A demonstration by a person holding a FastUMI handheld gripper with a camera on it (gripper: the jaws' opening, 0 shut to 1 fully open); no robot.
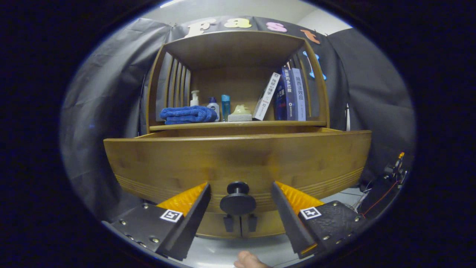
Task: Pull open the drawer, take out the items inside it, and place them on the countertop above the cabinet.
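Note:
The wooden drawer front (238, 160) stands pulled out from the cabinet, close ahead of me. Its round dark knob (238, 201) sits between my two fingers, with a clear gap on each side. My gripper (240, 193) is open, and neither of its fingers (193, 208) touches the knob. The drawer's inside is hidden behind its front panel. Above the drawer lies the countertop (238, 124), the floor of an open wooden shelf unit.
On the countertop lie a folded blue towel (189, 114), a pump bottle (194, 98), two small bottles (225, 107), a pale soap-like object (240, 112) and several books (286, 95) leaning at the right. Cables and electronics (394, 175) sit at the right. A fingertip (247, 259) shows below the gripper.

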